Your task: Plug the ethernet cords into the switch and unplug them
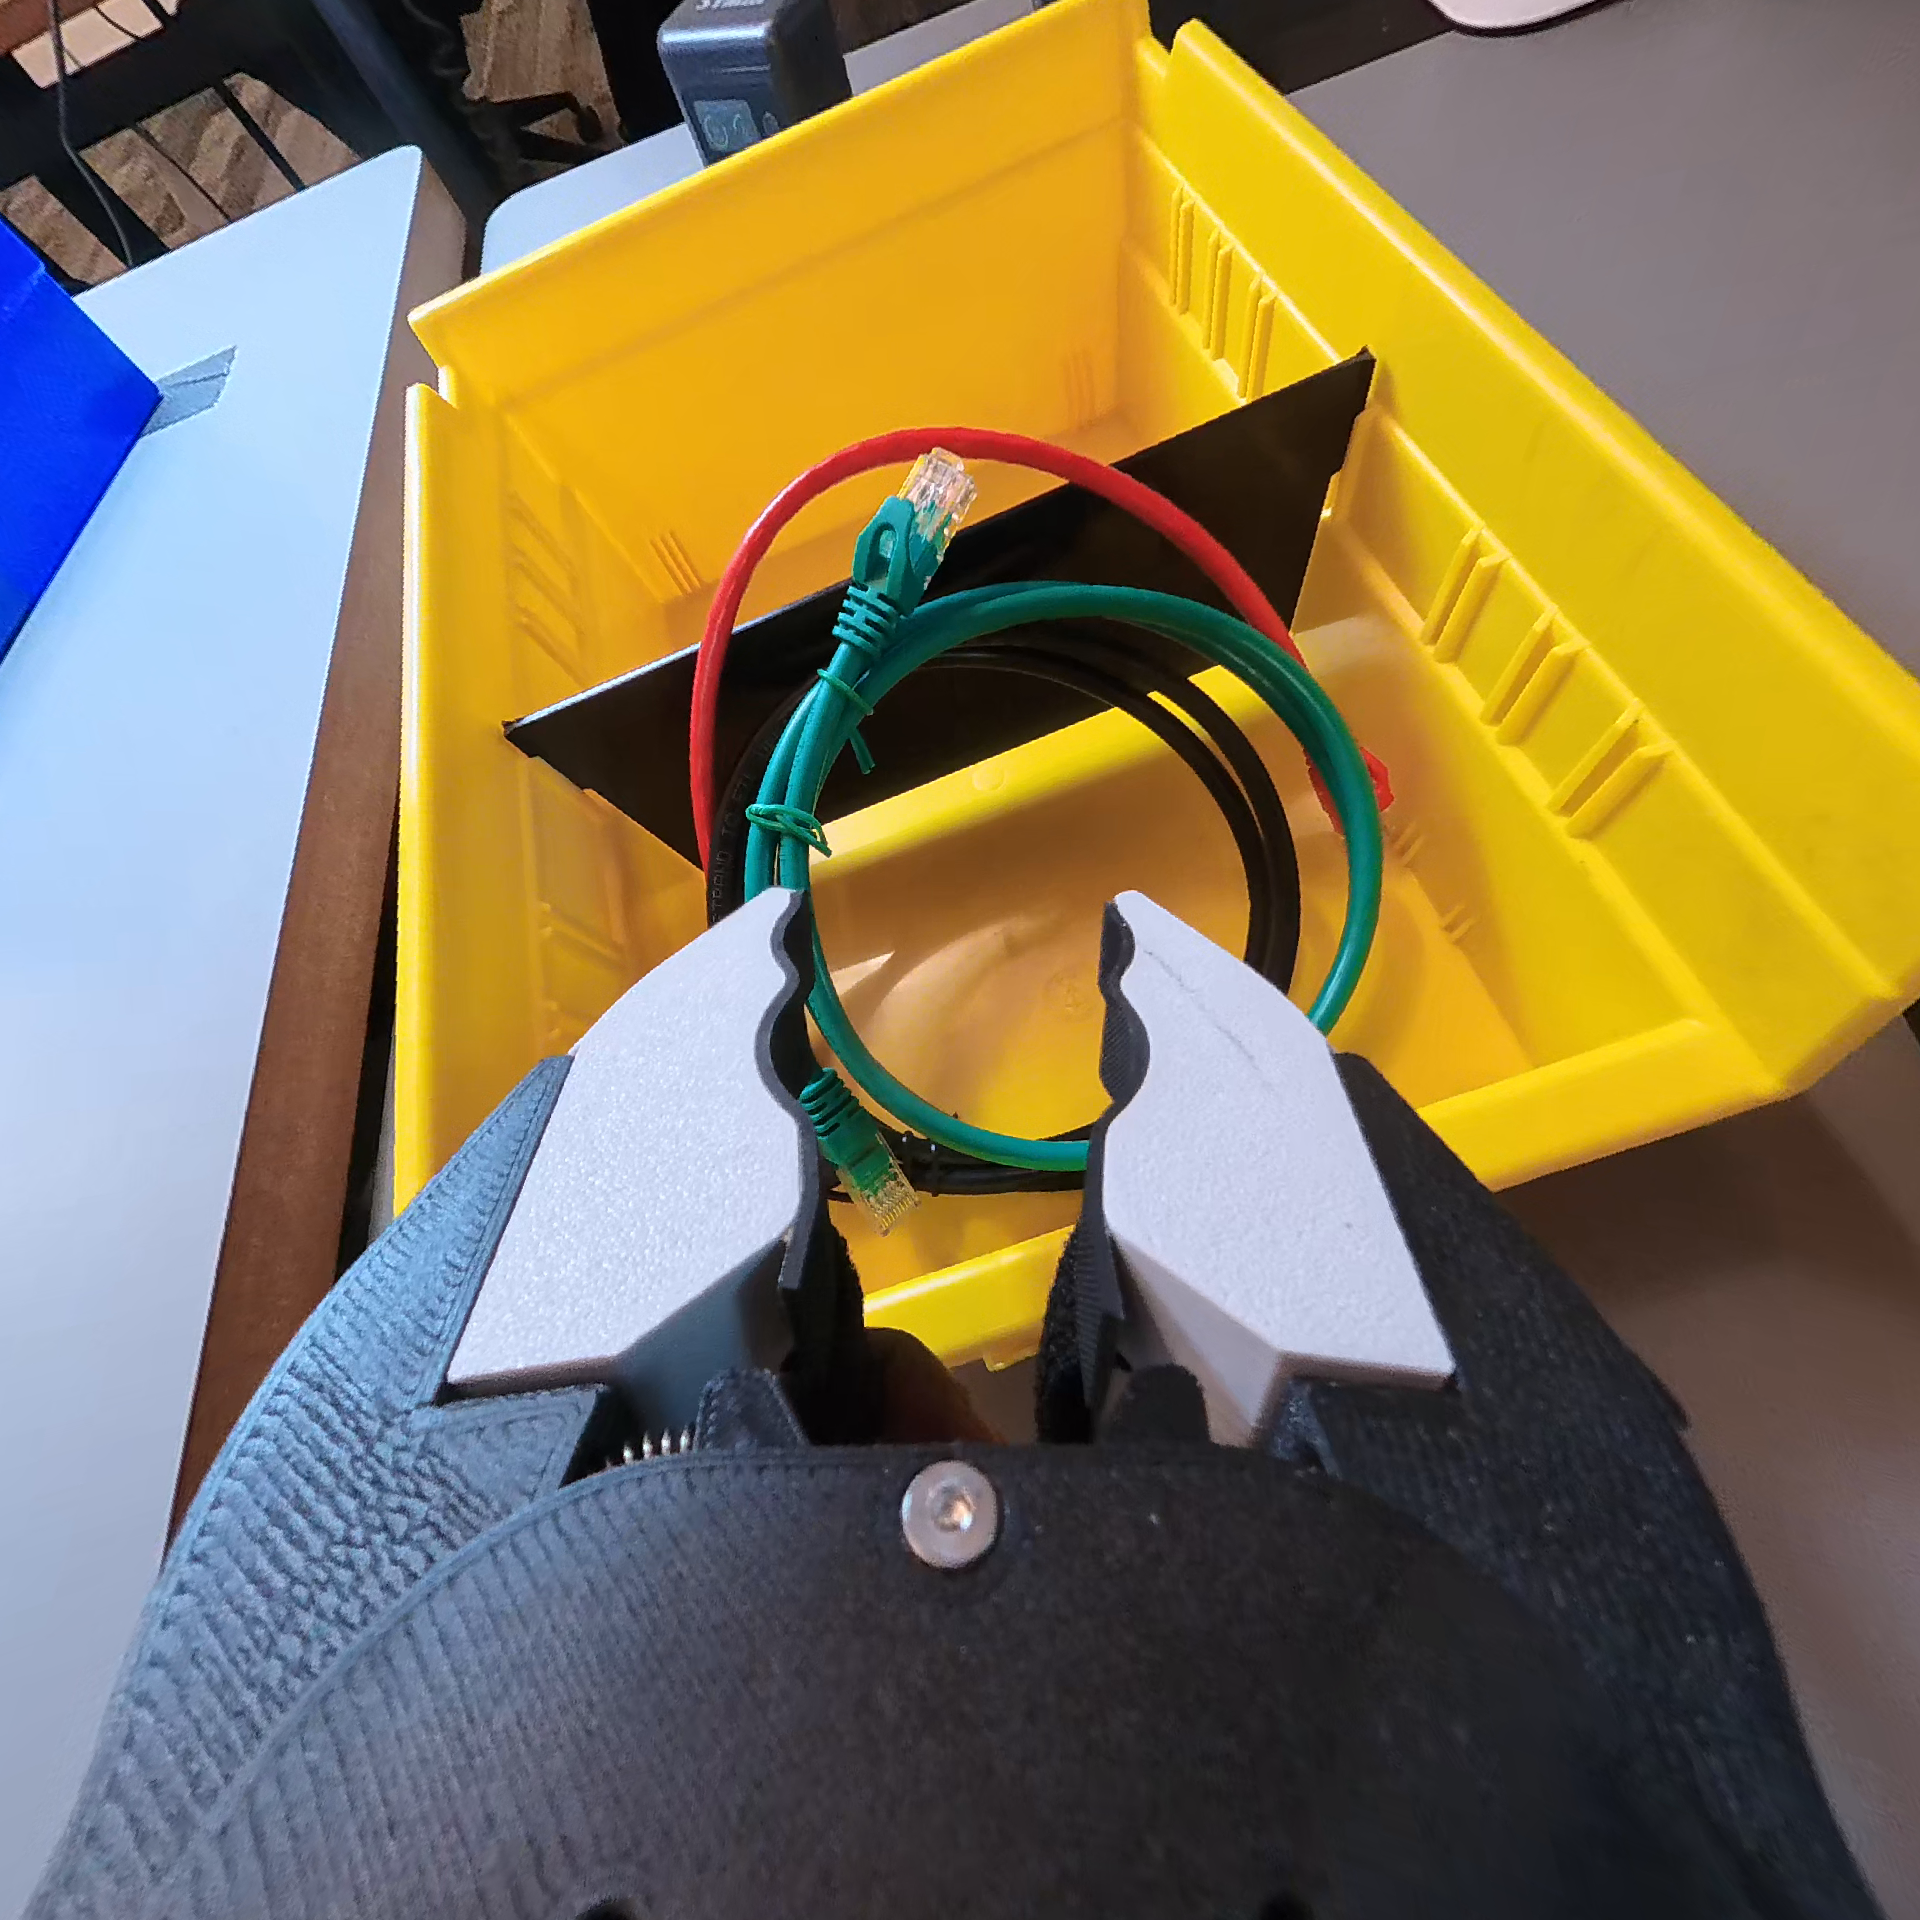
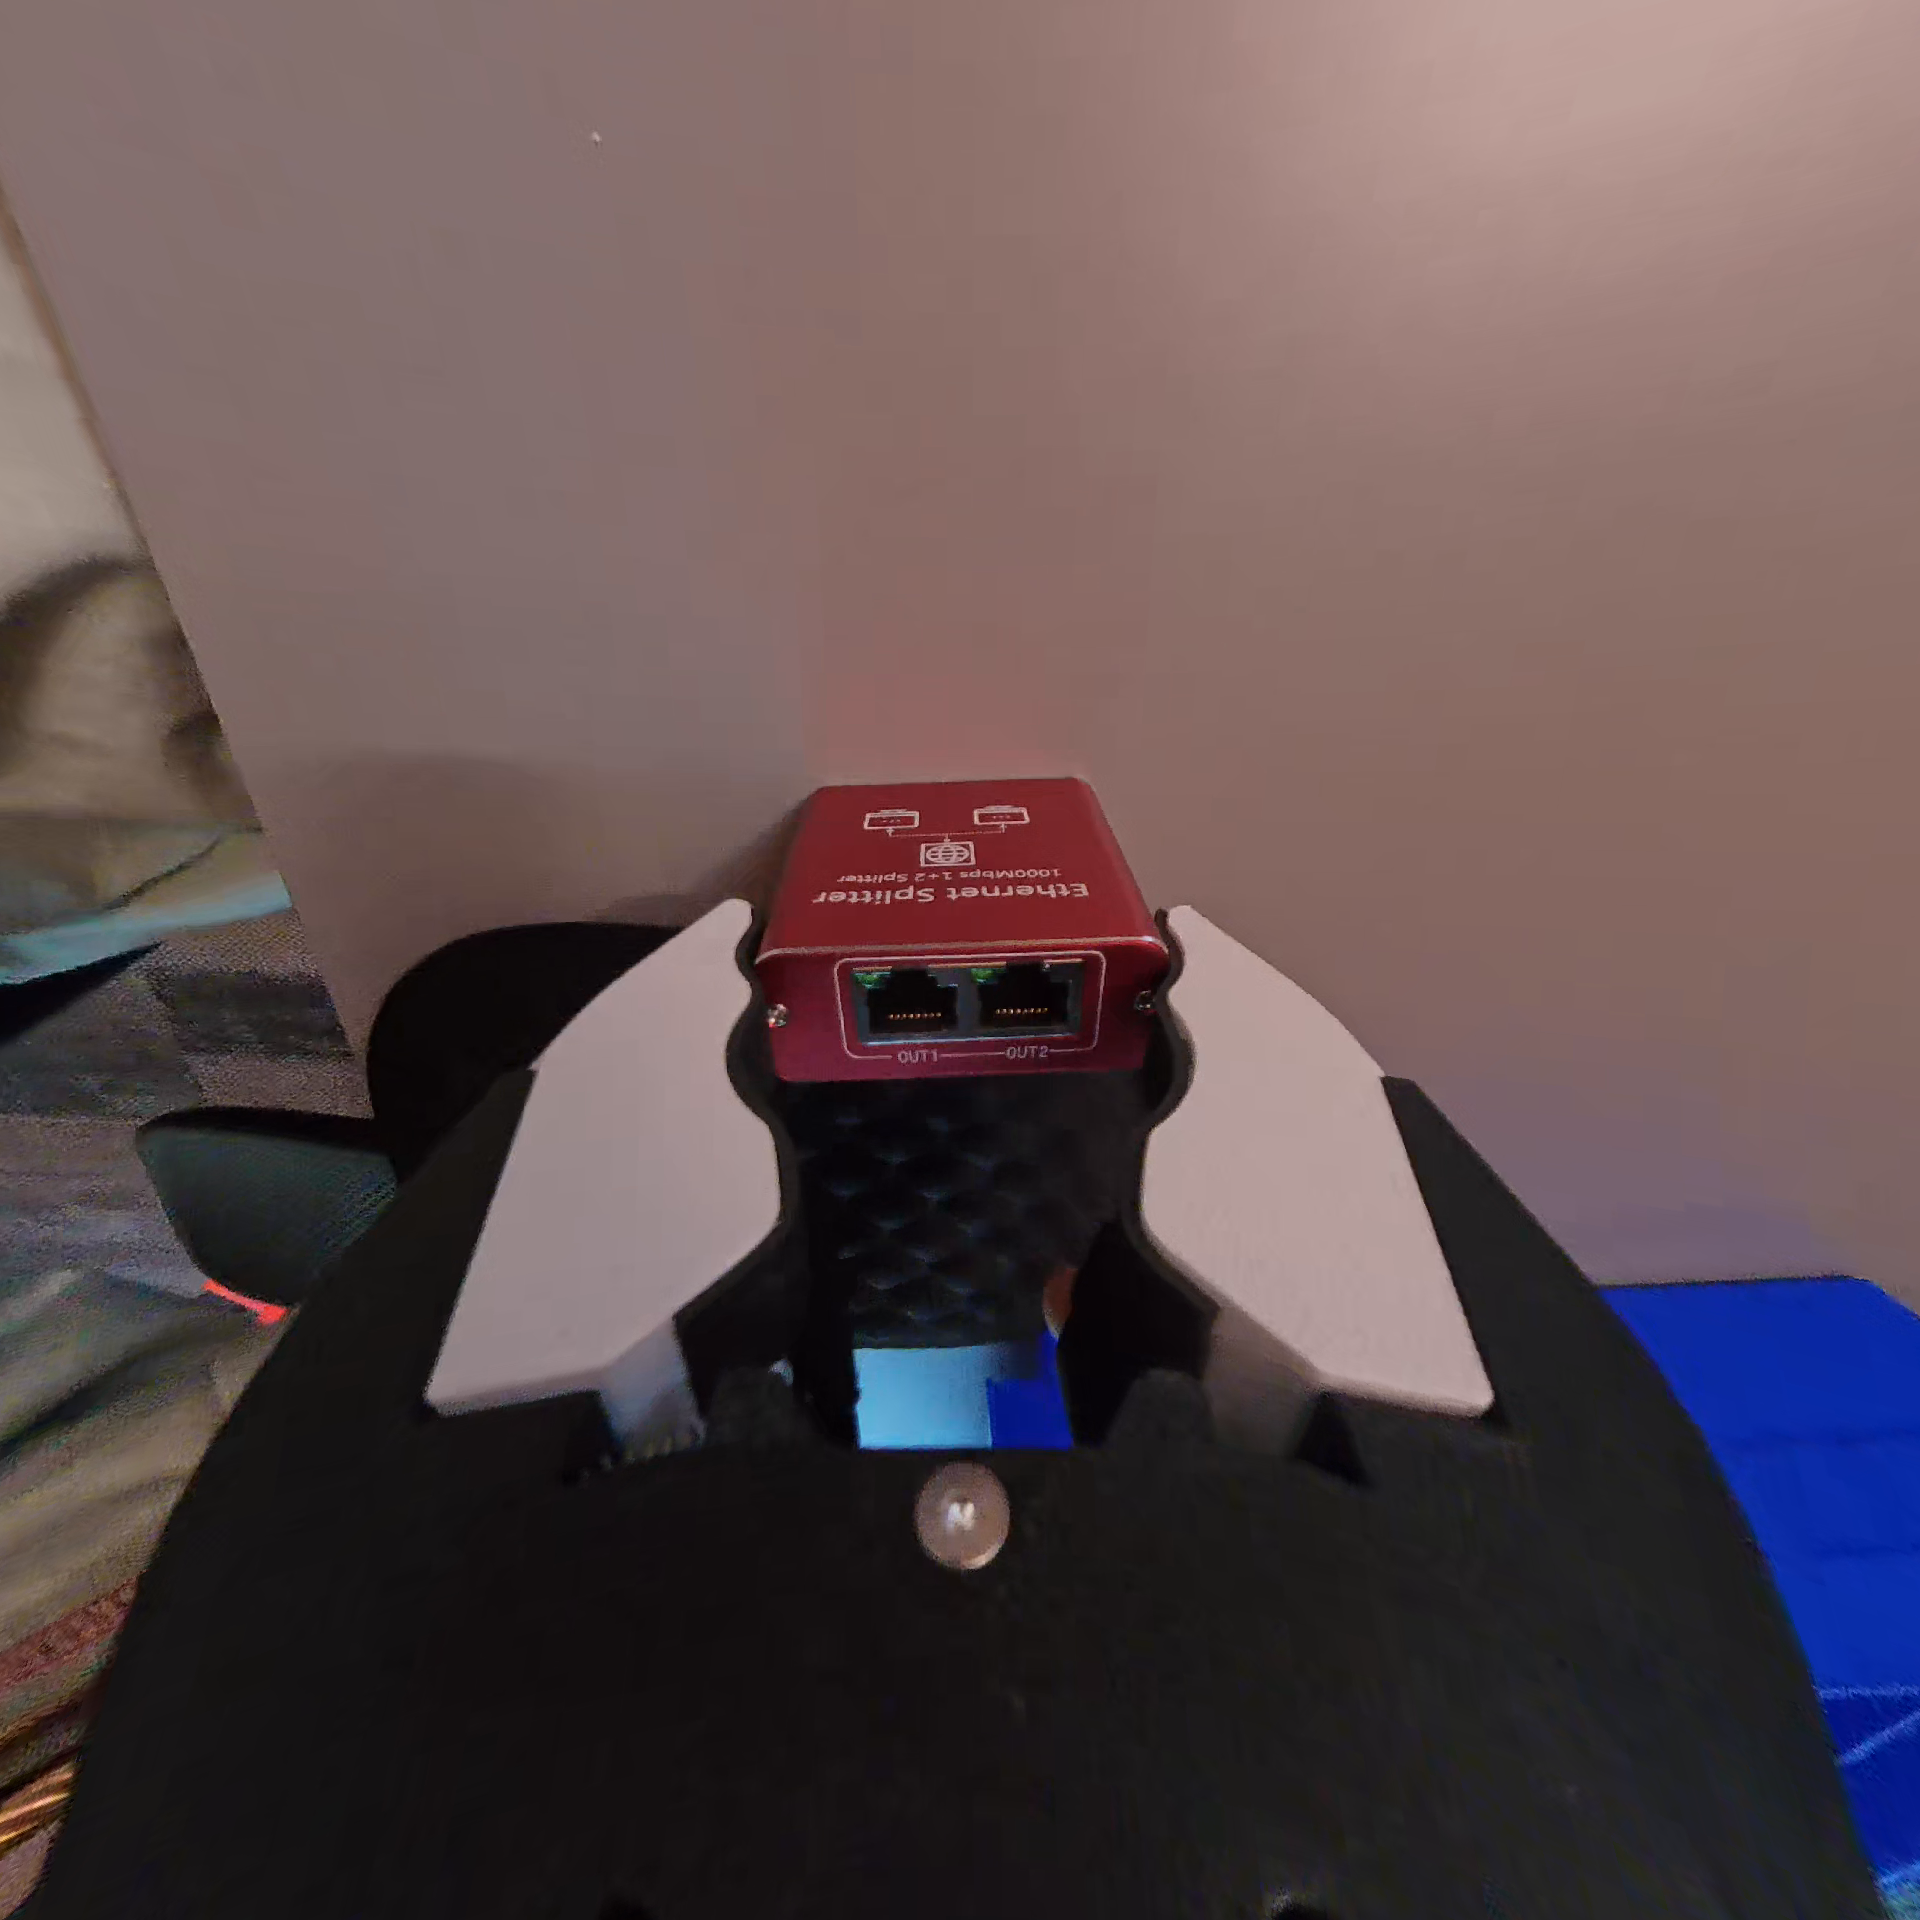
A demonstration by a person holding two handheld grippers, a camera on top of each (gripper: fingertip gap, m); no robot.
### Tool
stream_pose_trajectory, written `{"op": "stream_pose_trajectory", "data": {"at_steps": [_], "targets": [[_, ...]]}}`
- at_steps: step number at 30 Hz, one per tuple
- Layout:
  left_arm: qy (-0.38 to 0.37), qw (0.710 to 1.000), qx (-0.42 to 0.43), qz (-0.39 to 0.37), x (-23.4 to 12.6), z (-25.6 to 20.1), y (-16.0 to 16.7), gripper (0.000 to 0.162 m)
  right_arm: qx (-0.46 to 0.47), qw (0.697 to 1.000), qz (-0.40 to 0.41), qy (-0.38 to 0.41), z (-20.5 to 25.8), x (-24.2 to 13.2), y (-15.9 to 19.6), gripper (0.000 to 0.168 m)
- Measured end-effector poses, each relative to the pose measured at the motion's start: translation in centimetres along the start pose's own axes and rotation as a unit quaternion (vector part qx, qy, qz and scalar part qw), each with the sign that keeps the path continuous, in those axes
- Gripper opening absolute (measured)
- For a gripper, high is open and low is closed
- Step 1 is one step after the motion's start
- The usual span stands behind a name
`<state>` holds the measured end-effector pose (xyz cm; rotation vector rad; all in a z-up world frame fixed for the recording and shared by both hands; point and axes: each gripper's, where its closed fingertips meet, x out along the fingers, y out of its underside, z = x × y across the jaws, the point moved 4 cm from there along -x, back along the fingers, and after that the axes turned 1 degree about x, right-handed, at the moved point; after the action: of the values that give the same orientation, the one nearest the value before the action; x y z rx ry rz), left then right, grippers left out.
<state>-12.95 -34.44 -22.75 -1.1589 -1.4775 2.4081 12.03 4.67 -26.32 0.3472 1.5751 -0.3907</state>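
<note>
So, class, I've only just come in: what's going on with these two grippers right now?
The right gripper is shut on a small red switch, held up with both its ports empty. The left gripper hangs open over a yellow bin, just above a coiled green cord lying with a red cord and a black cord. Nothing is plugged in yet.

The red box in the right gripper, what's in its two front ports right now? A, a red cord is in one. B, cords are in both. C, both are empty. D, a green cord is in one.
C: the red box, clamped in the right gripper, shows two open sockets with nothing plugged in.
</note>
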Motion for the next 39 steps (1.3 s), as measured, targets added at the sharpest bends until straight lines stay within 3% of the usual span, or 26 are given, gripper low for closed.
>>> {"op": "stream_pose_trajectory", "data": {"at_steps": [6, 12, 16, 21, 24, 28, 30, 32, 34, 36, 38, 39], "targets": [[0.003, 1.0, 0.004, 0.001, 0.2, -0.2, 0.0, 0.053, 0.054, 0.999, 0.005, 0.004, -0.1, 0.0, 0.1, 0.07], [0.004, 1.0, 0.005, -0.001, 0.1, -0.2, 0.0, 0.053, 0.04, 0.999, 0.003, 0.012, -0.1, 0.0, 0.1, 0.071], [0.004, 1.0, 0.004, 0.001, 0.1, -0.2, 0.1, 0.053, 0.039, 0.999, -0.002, 0.022, -0.1, -0.2, 0.3, 0.09], [0.004, 1.0, 0.003, 0.006, 0.1, -0.1, 0.3, 0.053, 0.074, 0.984, -0.148, 0.063, -0.3, -2.9, -0.8, 0.099], [0.003, 1.0, 0.0, 0.009, 0.3, -0.1, 0.3, 0.053, 0.096, 0.925, -0.339, 0.142, -0.7, -6.5, -1.4, 0.124], [-0.013, 1.0, 0.016, 0.011, 1.0, 0.6, -0.3, 0.053, 0.112, 0.756, -0.611, 0.209, 0.8, -12.5, -0.1, 0.145], [-0.029, 0.999, 0.028, 0.017, 1.7, 1.3, -0.7, 0.052, 0.107, 0.677, -0.696, 0.213, 2.0, -14.3, 1.2, 0.145], [-0.055, 0.997, 0.049, 0.034, 2.6, 2.2, -0.8, 0.053, 0.103, 0.628, -0.74, 0.218, 2.9, -15.0, 2.4, 0.145], [-0.063, 0.995, 0.063, 0.045, 3.5, 2.7, -0.7, 0.05, 0.104, 0.621, -0.743, 0.227, 3.2, -14.9, 3.2, 0.144], [-0.062, 0.994, 0.074, 0.055, 4.2, 2.8, -0.4, 0.04, 0.107, 0.634, -0.724, 0.251, 3.0, -14.6, 3.7, 0.144], [-0.083, 0.991, 0.089, 0.063, 4.3, 3.1, -0.2, 0.019, 0.099, 0.644, -0.709, 0.269, 2.9, -14.4, 3.7, 0.143], [-0.091, 0.989, 0.1, 0.068, 4.1, 3.2, -0.1, 0.018, 0.094, 0.65, -0.704, 0.27, 3.0, -14.3, 3.6, 0.143]]}}
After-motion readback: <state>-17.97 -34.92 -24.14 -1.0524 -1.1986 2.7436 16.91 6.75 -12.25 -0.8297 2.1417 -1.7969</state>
